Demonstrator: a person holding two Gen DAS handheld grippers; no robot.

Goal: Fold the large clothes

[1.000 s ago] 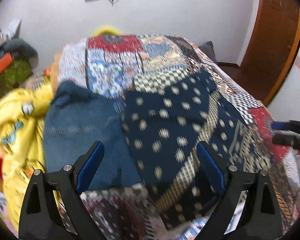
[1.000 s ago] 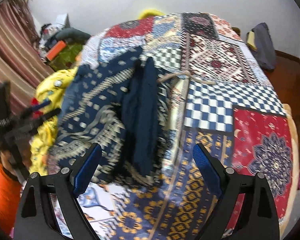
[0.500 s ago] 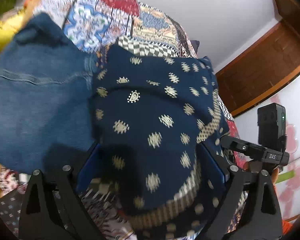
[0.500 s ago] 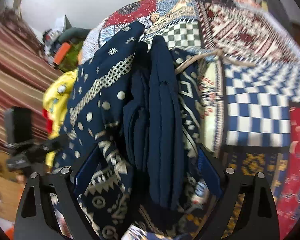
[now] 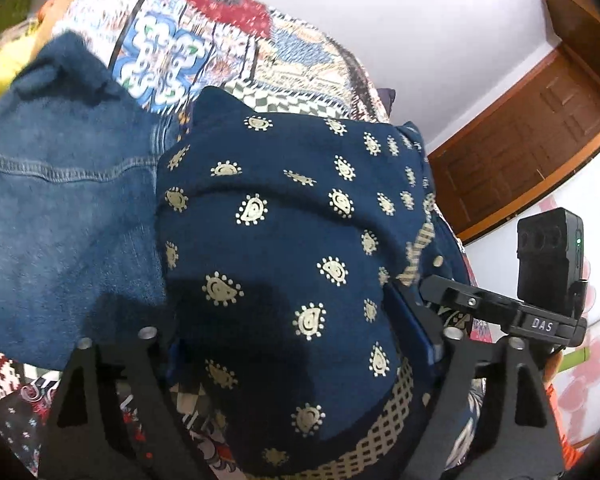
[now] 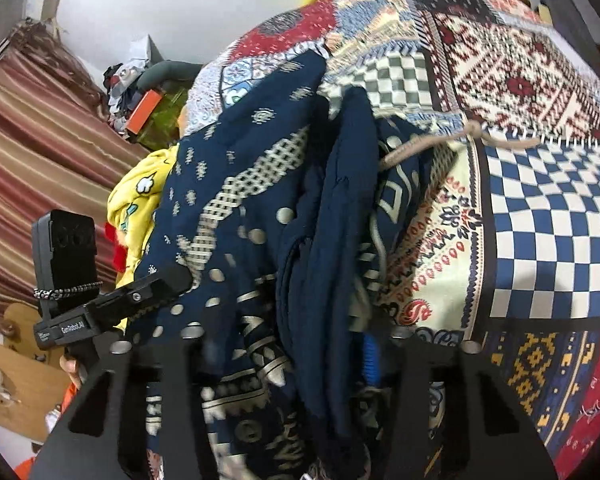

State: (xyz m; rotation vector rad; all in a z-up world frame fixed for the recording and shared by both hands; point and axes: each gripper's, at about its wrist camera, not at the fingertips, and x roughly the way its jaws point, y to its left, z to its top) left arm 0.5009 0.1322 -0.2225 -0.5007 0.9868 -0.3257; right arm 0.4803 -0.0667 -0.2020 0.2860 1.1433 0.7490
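While both grippers close in on it, the navy printed garment (image 5: 284,248) lies bunched on the patchwork bedspread (image 6: 540,184), a denim piece (image 5: 60,208) touching its left edge. Left gripper (image 5: 300,356): jaws have just been narrowing around a broad hump of cloth; whether the pads press cannot be told. Right gripper (image 6: 288,364): jaws have just been closing, clenched on the bunched folds. Risk: seizing several layers, or snagging the drawstring (image 6: 440,140), would drag the garment askew.
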